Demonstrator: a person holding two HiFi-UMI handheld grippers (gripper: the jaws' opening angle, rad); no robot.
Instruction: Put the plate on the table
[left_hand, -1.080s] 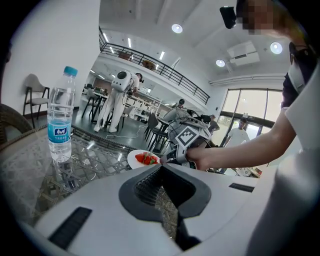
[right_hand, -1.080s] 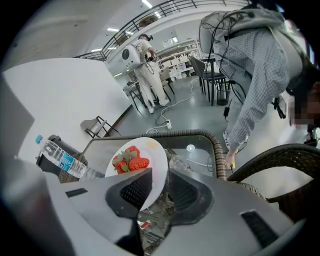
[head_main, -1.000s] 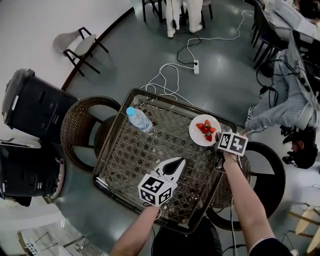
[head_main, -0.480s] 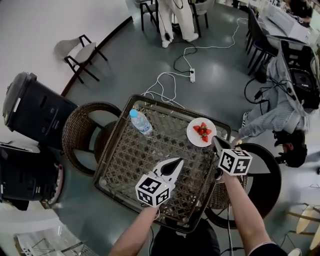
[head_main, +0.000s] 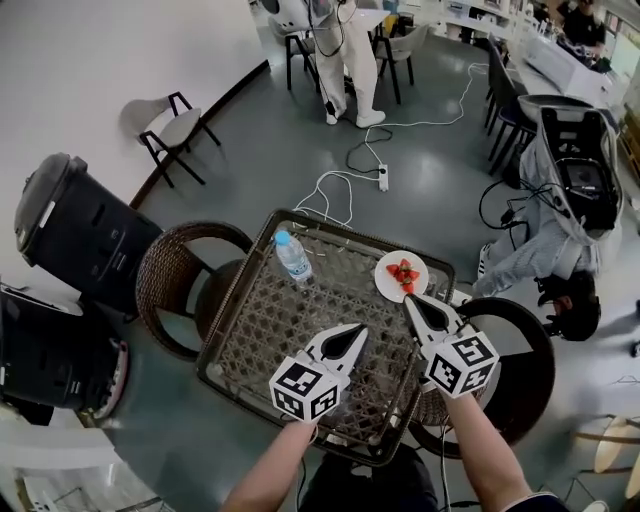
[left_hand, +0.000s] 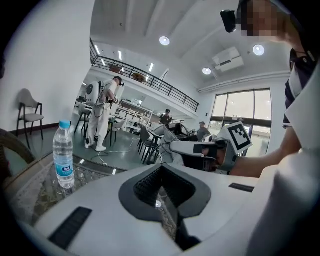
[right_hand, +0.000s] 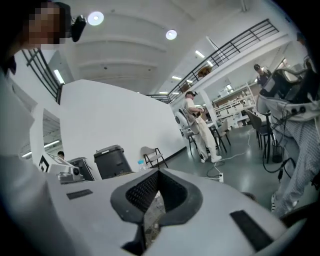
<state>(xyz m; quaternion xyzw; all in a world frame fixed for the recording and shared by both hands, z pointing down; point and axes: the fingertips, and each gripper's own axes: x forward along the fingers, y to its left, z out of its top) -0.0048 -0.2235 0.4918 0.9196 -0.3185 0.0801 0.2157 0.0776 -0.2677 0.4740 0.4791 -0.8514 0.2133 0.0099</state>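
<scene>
Resting on brown woven table (head_main: 262, 322): round white plate (head_main: 385, 277) holding red strawberries (head_main: 404, 272), centre-right of frame.
Left gripper (head_main: 357, 329): jaws pressed together, empty.
Right gripper (head_main: 409, 300): likewise, just beside plate.

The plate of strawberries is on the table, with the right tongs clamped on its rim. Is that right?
Not quite. The plate of strawberries is on the table, but the right tongs are shut on nothing, not on its rim. The right gripper view shows them empty.
</scene>
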